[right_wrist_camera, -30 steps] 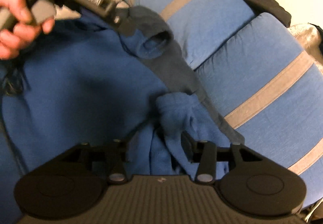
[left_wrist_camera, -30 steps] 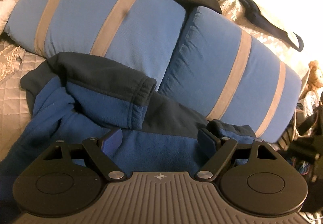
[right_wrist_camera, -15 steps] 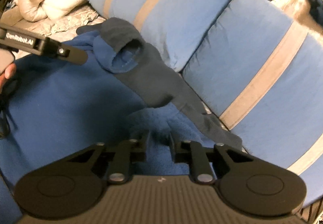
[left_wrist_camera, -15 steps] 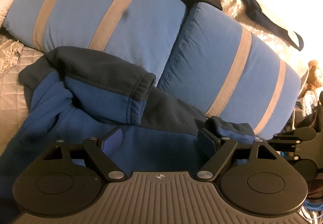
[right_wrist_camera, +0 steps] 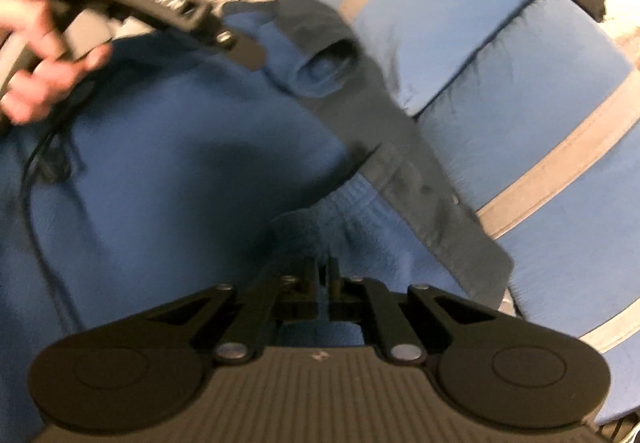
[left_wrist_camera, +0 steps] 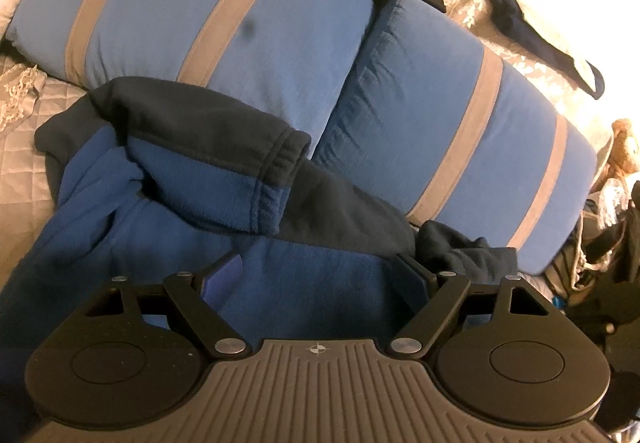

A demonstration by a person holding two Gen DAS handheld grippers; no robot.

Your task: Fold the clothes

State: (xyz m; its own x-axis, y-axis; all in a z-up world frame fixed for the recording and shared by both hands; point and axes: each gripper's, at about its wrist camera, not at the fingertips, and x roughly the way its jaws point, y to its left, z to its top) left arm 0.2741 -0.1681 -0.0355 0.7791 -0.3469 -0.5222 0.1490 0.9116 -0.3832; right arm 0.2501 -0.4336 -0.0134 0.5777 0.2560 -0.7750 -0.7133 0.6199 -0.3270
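A blue fleece jacket [left_wrist_camera: 132, 227] with dark trim is spread on the bed, bunched against two blue striped pillows [left_wrist_camera: 224, 23] at its head edge. The left claw [left_wrist_camera: 318, 277] is held wide above the fleece, nothing between its fingers. The right claw [right_wrist_camera: 324, 285] is pinched nearly closed on a fold of the jacket [right_wrist_camera: 160, 171]. The person's hand [right_wrist_camera: 44, 67] is seen gripping the left handle.
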